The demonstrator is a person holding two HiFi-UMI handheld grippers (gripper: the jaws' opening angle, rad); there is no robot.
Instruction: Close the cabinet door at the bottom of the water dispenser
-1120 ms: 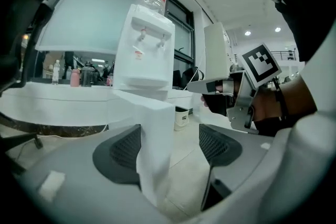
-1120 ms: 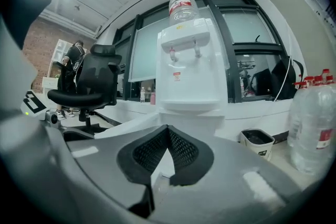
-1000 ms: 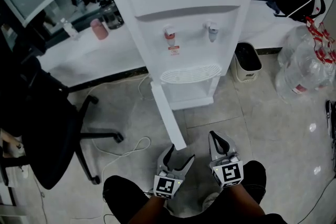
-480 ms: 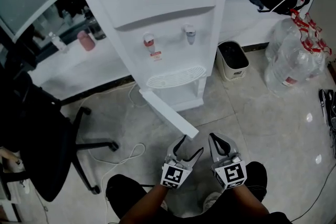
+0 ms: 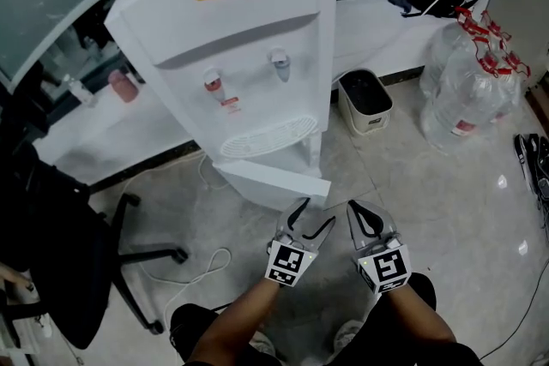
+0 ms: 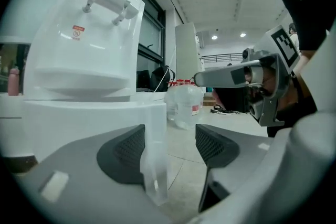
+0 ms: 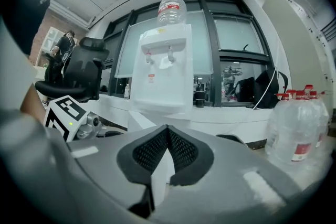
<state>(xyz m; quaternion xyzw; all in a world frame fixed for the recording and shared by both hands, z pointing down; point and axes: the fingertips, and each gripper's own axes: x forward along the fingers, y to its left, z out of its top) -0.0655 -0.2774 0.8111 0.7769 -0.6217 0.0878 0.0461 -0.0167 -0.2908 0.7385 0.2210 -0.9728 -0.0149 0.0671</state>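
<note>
The cabinet door [image 5: 273,181] at the foot of the water dispenser [image 5: 232,39] now lies slanted across the front of the cabinet, hinged on the view's left, its free end still a little out from the dispenser's right corner. A second ago it stood straight out toward the person, so most of the swing is done and what remains looks like a short final push to seat it flush. The left gripper [image 5: 313,214] sits at that free end. Its own view shows the door's edge and a clear plastic handle piece between the jaws, close against the left-hand pad [image 6: 123,152], with open floor showing before the other pad. The jaws have just been closing but remain well apart and do not clamp the door, so it is being nudged, not held. The right gripper [image 5: 356,214] hangs just beside it with its jaws together and nothing evidently in them, playing no part. Further out, a small bin [image 5: 364,101] and large water bottles [image 5: 467,90] stand well clear of the door's path.
</note>
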